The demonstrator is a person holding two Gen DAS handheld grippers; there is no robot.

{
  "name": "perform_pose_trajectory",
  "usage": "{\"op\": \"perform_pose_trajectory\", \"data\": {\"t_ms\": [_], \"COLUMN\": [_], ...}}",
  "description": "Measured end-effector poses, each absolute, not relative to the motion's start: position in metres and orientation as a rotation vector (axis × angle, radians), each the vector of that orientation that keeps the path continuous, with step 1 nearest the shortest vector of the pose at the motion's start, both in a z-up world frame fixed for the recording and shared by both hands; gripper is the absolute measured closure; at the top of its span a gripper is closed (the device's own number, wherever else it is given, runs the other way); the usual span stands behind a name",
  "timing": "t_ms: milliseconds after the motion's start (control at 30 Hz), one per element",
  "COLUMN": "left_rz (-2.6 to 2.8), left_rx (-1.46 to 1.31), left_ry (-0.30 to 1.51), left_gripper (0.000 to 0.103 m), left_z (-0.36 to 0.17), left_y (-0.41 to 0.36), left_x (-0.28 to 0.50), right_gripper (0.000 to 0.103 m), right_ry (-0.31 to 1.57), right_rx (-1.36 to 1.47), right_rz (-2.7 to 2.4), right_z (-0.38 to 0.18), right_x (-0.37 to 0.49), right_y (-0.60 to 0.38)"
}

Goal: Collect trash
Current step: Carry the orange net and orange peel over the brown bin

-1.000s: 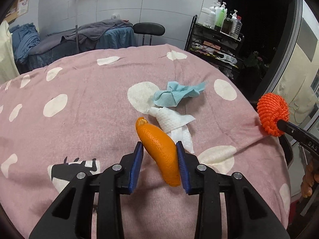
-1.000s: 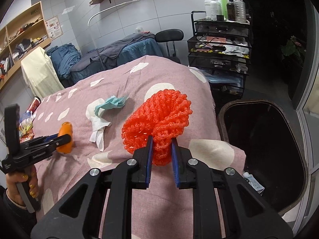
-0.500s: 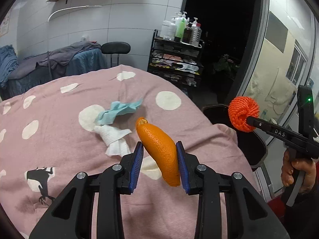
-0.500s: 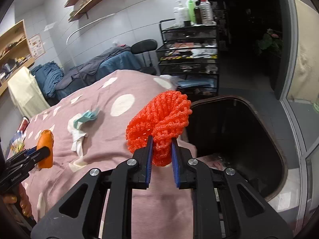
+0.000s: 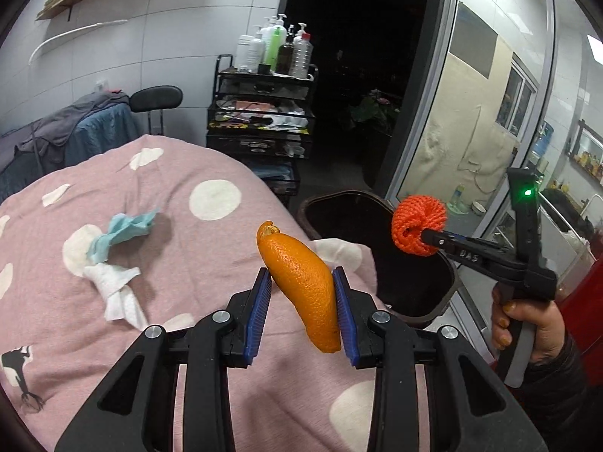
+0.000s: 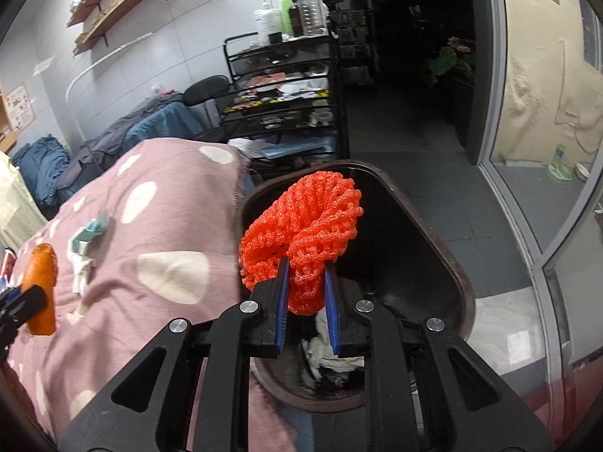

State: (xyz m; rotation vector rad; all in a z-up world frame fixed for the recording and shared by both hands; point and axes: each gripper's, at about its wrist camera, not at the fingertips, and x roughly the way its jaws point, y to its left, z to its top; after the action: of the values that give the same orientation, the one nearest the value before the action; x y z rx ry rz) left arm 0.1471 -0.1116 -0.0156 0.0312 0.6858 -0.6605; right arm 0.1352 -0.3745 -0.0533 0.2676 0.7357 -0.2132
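My left gripper (image 5: 301, 314) is shut on an orange peel (image 5: 301, 278) and holds it above the pink spotted bedspread (image 5: 188, 233) near its right edge. My right gripper (image 6: 306, 309) is shut on a red foam fruit net (image 6: 305, 226) and holds it over the open dark trash bin (image 6: 433, 241). The bin (image 5: 339, 203) also shows in the left wrist view with the net (image 5: 416, 224) above its rim. A crumpled white tissue (image 5: 117, 290) and a teal tissue (image 5: 120, 228) lie on the bedspread. The peel (image 6: 39, 282) also shows at the left of the right wrist view.
The bin holds some crumpled paper (image 6: 331, 354). A black wire cart (image 5: 260, 113) with bottles stands behind the bed, beside a black stool (image 5: 156, 100). A glass door frame (image 5: 426, 113) runs along the right. Piled clothes (image 6: 150, 128) lie at the back.
Both grippers have swung right, away from the bed's middle. The net has gone from above the bedspread to above the bin. The peel is now near the bed's right edge.
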Motion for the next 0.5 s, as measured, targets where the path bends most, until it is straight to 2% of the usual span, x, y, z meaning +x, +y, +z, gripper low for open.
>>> {"op": "perform_pose_trajectory", "data": {"t_ms": [500], "left_rz": [-0.715], "left_rx": [0.042], "left_ry": [0.718], "left_gripper": [0.069], "left_z": [-0.021], "left_y": [-0.141], "left_x": [0.158], "right_gripper": [0.085], "right_ry": [0.920], "right_rx": [0.264], "right_rz": [-0.328], "right_z": [-0.117], "right_x": [0.181], "right_y": [-0.411]}}
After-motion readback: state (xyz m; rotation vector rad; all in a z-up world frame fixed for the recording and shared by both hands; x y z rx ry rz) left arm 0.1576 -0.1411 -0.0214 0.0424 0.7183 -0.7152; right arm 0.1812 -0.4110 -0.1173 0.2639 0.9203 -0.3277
